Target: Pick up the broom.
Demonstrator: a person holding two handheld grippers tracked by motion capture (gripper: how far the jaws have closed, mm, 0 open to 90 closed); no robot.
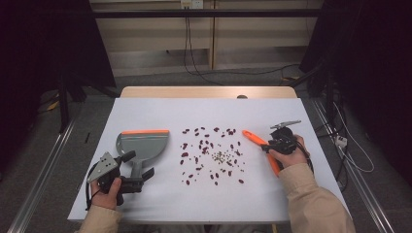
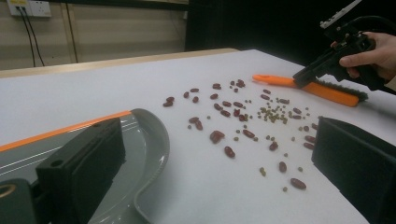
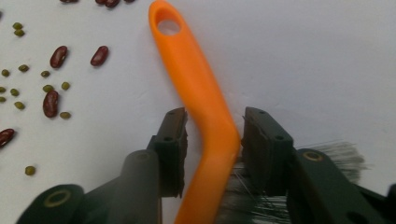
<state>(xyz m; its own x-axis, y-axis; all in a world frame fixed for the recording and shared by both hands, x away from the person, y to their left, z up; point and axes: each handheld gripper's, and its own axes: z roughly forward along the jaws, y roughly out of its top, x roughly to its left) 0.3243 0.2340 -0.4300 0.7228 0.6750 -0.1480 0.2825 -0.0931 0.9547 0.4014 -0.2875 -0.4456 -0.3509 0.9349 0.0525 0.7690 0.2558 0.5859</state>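
Observation:
A grey dustpan with an orange lip lies left of centre. My left gripper stands open, its jaws either side of the pan's handle. In the left gripper view the pan sits under the left jaw of the wide-open left gripper. An orange brush lies on the right. My right gripper straddles its handle, the right jaw touching it and a sliver of gap at the left jaw. Red and small green beans are scattered between pan and brush.
The white board covers a wooden table whose far edge shows behind. Bare board lies in front of the beans. Cables run over the floor at the back, and dark curtains stand at both sides.

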